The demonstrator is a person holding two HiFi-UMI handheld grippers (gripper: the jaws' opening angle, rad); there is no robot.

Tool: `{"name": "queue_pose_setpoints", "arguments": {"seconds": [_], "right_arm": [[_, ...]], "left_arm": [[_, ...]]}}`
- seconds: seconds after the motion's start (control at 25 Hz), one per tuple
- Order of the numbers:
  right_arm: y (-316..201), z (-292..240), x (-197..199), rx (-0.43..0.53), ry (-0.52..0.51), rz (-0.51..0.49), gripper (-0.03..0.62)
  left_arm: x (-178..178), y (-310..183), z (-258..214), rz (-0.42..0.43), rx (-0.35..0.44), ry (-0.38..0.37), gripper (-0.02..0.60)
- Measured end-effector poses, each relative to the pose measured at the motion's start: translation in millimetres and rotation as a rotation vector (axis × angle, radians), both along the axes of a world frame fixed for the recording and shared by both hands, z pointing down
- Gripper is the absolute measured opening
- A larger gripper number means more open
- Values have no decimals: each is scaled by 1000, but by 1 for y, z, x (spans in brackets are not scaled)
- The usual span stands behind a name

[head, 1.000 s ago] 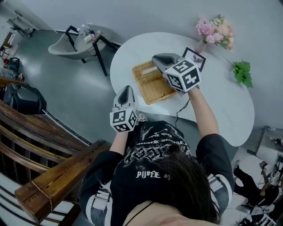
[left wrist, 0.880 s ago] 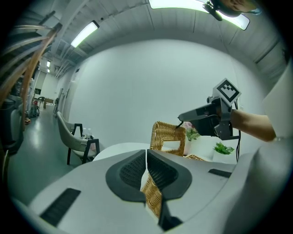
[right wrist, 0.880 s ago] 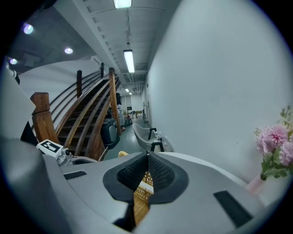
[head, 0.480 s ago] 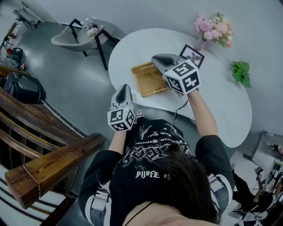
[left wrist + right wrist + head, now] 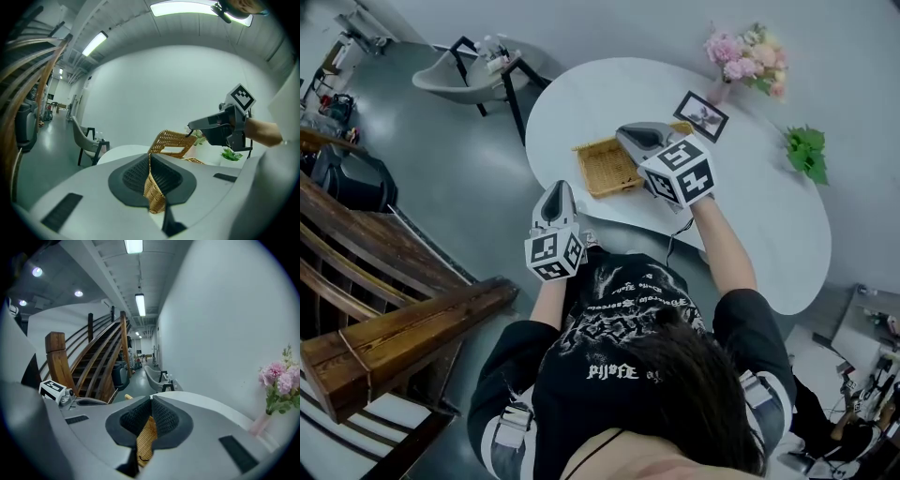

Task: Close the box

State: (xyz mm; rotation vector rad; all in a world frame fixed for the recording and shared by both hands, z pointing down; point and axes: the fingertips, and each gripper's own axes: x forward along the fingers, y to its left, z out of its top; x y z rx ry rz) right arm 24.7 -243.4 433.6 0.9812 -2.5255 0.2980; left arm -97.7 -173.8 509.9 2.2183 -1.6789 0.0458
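A flat wicker box (image 5: 607,171) lies on the white round table (image 5: 750,220). Its woven lid (image 5: 171,143) slants over it, raised at one edge. My right gripper (image 5: 628,131) is shut on that edge, and a strip of lid (image 5: 146,439) shows between its pads. From the left gripper view the right gripper (image 5: 193,125) pinches the lid's upper corner. My left gripper (image 5: 559,186) hangs at the table's near edge, apart from the box, its pads together. Wicker shows in the gap under the left gripper's (image 5: 150,161) pads; whether they pinch it is unclear.
A framed picture (image 5: 701,115), pink flowers (image 5: 741,58) and a green plant (image 5: 806,155) stand on the far side of the table. A grey chair (image 5: 464,70) sits on the floor to the left. A wooden stair rail (image 5: 403,337) runs close by on my left.
The lid has tipped from nearly upright to a slant over the box, carried by the right gripper. Both grippers have shifted a little sideways.
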Motion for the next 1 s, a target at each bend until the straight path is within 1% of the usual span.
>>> {"name": "queue_pose_setpoints", "arguments": {"seconds": [0.48,0.68,1.0], "right_arm": [[29,21,3,-16,-1,-35,37],[40,31,4,-26,6,-39,37],[57,53,10,-56,24,-49,37]], "left_arm": [[7,19,-3,-50,12,-23,28],[2,25,-4,-81,14,-33,28],[13,38,-1,-90,6,-40,28]]}}
